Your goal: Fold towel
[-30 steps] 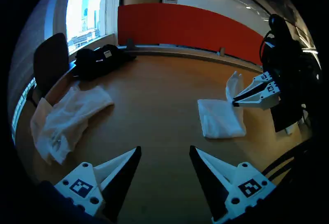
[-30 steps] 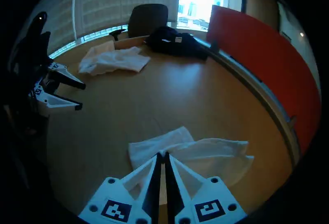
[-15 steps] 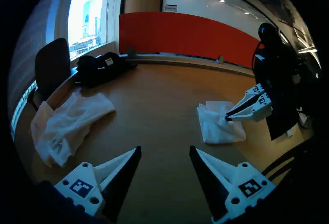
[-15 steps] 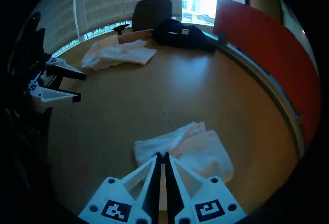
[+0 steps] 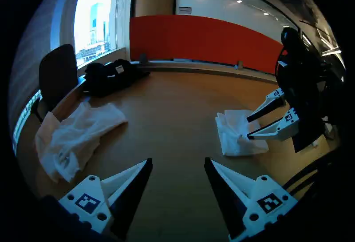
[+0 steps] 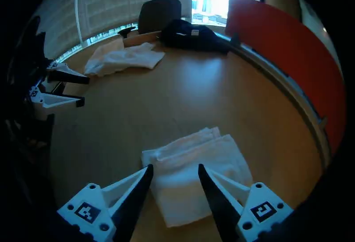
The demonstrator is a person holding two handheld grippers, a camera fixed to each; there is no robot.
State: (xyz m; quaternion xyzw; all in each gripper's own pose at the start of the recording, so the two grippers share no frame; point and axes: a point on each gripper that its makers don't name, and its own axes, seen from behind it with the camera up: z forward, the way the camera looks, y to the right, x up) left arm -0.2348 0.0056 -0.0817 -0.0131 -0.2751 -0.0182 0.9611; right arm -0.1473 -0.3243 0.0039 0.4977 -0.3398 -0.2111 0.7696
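Note:
A white towel (image 6: pixel 199 164) lies folded into a thick rectangle on the wooden table (image 6: pixel 168 95); in the left gripper view the same towel (image 5: pixel 237 131) sits at the right. My right gripper (image 6: pixel 176 173) is open just above the towel's near edge, nothing between its fingers. From the left gripper view that right gripper (image 5: pixel 249 128) hovers at the towel's right side, held by a person in dark clothing. My left gripper (image 5: pixel 177 164) is open over bare table, well away from the towel; the right gripper view shows it (image 6: pixel 82 92) at the far left.
A heap of crumpled white cloth (image 5: pixel 75 135) lies at the table's left end, also seen as the cloth (image 6: pixel 122 59) in the right gripper view. A black bag (image 5: pixel 111 71) rests near the window. A dark office chair (image 5: pixel 55 71) stands behind the table. A red partition (image 5: pixel 204 37) runs along the far edge.
My right gripper laid the lifted towel flap down onto the stack, then opened and let go. The left gripper stayed open and nearly still.

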